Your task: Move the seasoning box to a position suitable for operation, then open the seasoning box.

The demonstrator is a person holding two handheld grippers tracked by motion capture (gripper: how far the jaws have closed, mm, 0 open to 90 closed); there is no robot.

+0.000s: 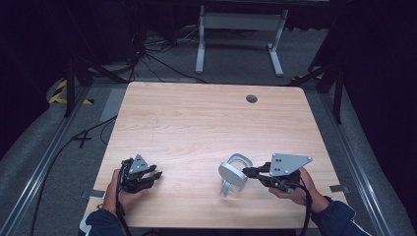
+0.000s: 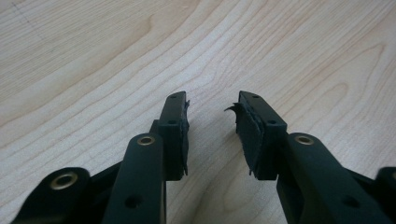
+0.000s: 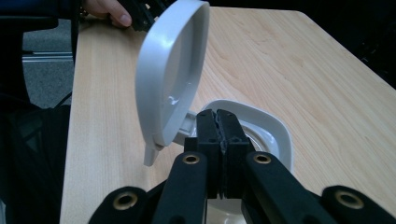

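High view, left to right: left gripper [image 1: 153, 175] lower left on table [image 1: 196, 123], jaws apart, holding nothing; white hinged container [image 1: 232, 174] lower centre, lid raised; right gripper [image 1: 247, 171] lower right, jaws pressed together at container's edge.

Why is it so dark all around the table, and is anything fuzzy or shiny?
In the high view the table is lit while the floor and edges fall into darkness. In the left gripper view the wood grain is sharp far off; the left gripper looks soft near the lens. In the right gripper view the white lid carries a small glare spot; the right gripper stays plain black.
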